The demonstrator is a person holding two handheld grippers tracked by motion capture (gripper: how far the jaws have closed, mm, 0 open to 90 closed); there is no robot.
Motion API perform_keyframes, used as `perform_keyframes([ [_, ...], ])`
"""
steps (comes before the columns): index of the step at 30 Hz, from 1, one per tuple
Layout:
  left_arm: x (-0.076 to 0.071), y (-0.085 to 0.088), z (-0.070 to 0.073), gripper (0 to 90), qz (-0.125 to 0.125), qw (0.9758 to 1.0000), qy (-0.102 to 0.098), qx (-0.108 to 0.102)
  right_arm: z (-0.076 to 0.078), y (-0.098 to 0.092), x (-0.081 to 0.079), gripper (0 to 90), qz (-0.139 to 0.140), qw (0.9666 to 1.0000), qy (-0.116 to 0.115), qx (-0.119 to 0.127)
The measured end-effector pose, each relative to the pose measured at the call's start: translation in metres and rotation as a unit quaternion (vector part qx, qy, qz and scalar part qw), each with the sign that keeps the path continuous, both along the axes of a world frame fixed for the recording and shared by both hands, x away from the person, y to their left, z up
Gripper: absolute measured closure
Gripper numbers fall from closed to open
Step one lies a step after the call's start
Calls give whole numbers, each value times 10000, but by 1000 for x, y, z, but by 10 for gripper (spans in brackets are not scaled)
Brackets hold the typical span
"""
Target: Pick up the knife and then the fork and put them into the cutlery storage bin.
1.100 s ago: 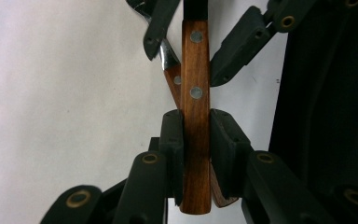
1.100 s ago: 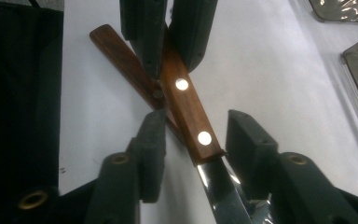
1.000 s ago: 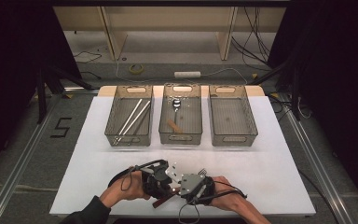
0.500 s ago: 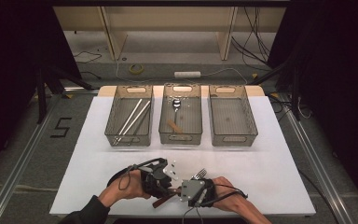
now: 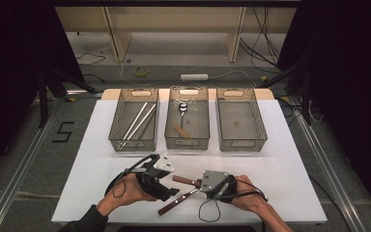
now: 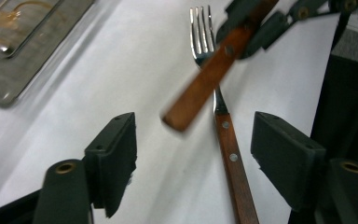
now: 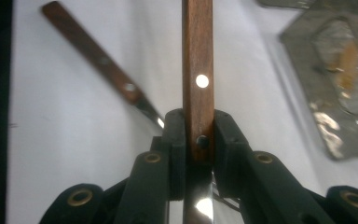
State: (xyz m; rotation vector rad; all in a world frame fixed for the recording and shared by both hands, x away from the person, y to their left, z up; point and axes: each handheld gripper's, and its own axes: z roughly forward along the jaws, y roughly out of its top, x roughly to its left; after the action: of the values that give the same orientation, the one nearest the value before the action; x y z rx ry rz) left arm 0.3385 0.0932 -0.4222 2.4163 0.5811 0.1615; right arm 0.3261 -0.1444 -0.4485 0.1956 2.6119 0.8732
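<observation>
Right claw (image 7: 193, 140) clamped on wooden-handled utensil (image 7: 197, 60), lifted off surface (image 5: 280, 164). Left claw (image 6: 193, 158) jaws just opened wide, nothing gripped; fork (image 6: 223, 121) lies flat between them. Advice: withdraw left clear, carry utensil level toward matching tray (image 5: 241, 145).

The white table top (image 5: 280, 159) is lit brightly and evenly from above in the high view, while both flanks are lost in near-black darkness. Only short, soft shadows are cast beside the three mesh trays (image 5: 188, 140). The high view is soft and low in detail. In the left gripper view, the wooden handle (image 6: 205, 77) held aloft is smeared by motion blur, and the near jaws are rendered slightly soft. Glare is thrown off the fork tines (image 6: 200, 28). In the right gripper view, a bright spot is reflected from a rivet (image 7: 202, 80), and the background is left out of focus.
</observation>
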Motion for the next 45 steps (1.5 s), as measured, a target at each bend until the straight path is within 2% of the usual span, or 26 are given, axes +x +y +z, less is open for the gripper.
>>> perform_keyframes([
  [6, -5, 6, -6, 236, 376, 9988, -114, -302, 13, -17, 14, 778, -380, 9989, 107, 243],
  [9, -8, 10, -8, 232, 477, 9980, -159, -390, 20, -26, 23, 778, -672, 9964, 167, 485],
  [14, -9, 16, -11, 216, 683, 9963, -190, -483, 33, -40, 36, 778, -1061, 9914, 206, 733],
  [17, -10, 18, -13, 201, 729, 9960, -159, -500, 40, -48, 47, 778, -1342, 9857, 302, 972],
  [21, -11, 20, -15, 182, 778, 9956, -155, -509, 51, -56, 61, 778, -1620, 9794, 271, 1175],
  [25, -14, 21, -16, 173, 796, 9954, -179, -495, 61, -62, 77, 777, -1935, 9711, 270, 1368],
  [32, -17, 25, -15, 160, 827, 9948, -209, -565, 75, -67, 107, 777, -2315, 9610, 236, 1496],
  [34, -18, 26, -16, 159, 849, 9945, -213, -573, 78, -68, 114, 777, -2428, 9571, 253, 1563],
  [36, -18, 27, -16, 156, 853, 9942, -230, -607, 81, -70, 121, 777, -2491, 9551, 240, 1588],
  [41, -19, 30, -15, 156, 900, 9934, -306, -648, 85, -73, 137, 777, -2736, 9466, 296, 1681],
  [43, -19, 30, -16, 156, 902, 9933, -308, -655, 85, -74, 143, 777, -2791, 9453, 268, 1666],
  [45, -20, 31, -16, 156, 893, 9935, -299, -638, 86, -75, 149, 777, -2883, 9421, 286, 1687],
])
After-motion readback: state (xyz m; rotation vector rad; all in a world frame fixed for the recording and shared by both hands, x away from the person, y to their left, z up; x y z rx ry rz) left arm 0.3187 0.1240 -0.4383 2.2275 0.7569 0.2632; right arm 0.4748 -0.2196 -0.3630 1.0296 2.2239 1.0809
